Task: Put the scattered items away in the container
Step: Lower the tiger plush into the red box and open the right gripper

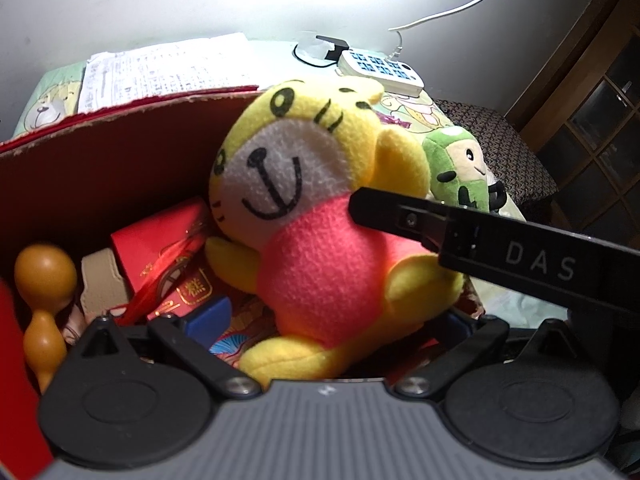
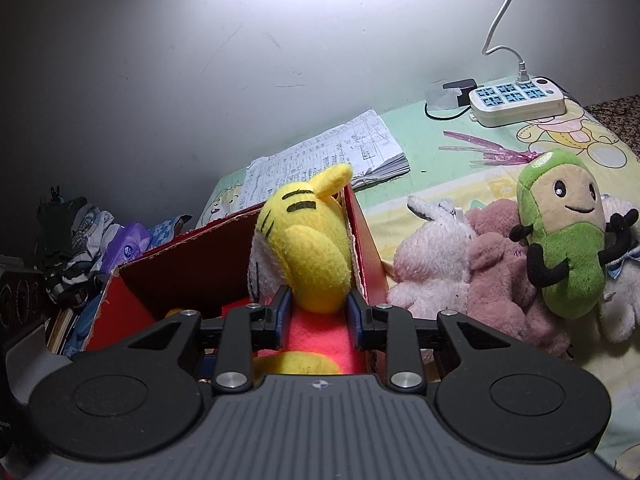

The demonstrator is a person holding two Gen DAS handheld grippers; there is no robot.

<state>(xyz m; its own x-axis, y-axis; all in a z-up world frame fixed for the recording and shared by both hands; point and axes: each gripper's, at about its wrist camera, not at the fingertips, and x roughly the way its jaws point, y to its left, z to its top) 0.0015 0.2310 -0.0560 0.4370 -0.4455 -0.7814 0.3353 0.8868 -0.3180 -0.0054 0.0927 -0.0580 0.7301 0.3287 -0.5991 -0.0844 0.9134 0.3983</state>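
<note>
Right gripper (image 2: 316, 312) clamped on yellow tiger plush (image 2: 308, 248) at 12 o'clock, over red box (image 2: 132, 280). Soft, light, squashy; best pinched mid-body. Left gripper (image 1: 320, 320) jaws: cannot tell.

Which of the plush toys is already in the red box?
The yellow tiger plush in the red shirt, gripped by the right gripper; the green, white and pink plushes lie outside.
</note>
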